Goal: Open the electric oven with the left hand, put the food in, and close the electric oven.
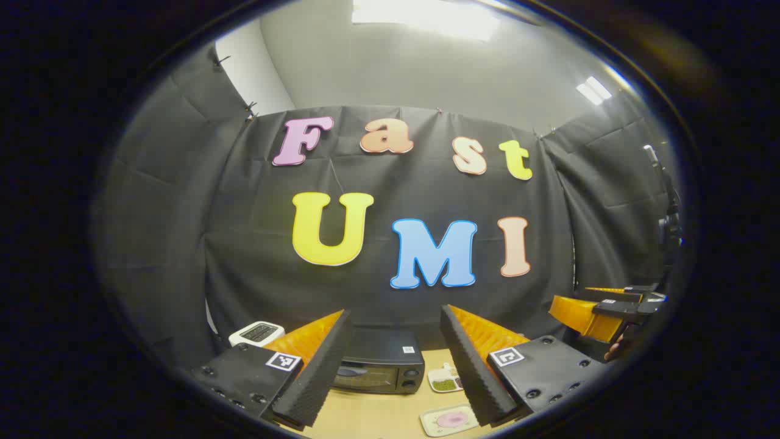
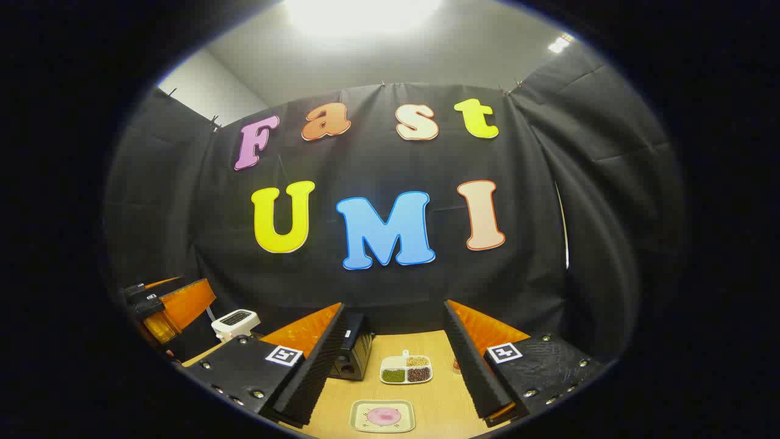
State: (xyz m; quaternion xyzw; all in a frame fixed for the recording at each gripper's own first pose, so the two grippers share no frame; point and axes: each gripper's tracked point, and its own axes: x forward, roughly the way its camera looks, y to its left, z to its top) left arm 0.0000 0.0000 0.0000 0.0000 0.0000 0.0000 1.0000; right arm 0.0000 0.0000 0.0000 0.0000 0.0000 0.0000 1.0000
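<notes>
Both grippers held up and spread, nothing between their fingers, above the table with the oven door shut.

We see the wooden table (image 2: 439, 402) first; at its back stands the black electric oven (image 1: 381, 369), door closed, against the cloth wall; to its left sits a white toaster (image 1: 256, 333). We hold the left gripper (image 1: 393, 360) released, its fingers framing the oven from above without touching it; the right gripper (image 2: 393, 360) is likewise parted and empty. In front of the oven lies a square plate (image 2: 382, 416) carrying the pink food (image 2: 384, 416); just behind it, nearer the oven, rests a small divided dish (image 2: 406, 369) of green, tan and dark fillings.
</notes>
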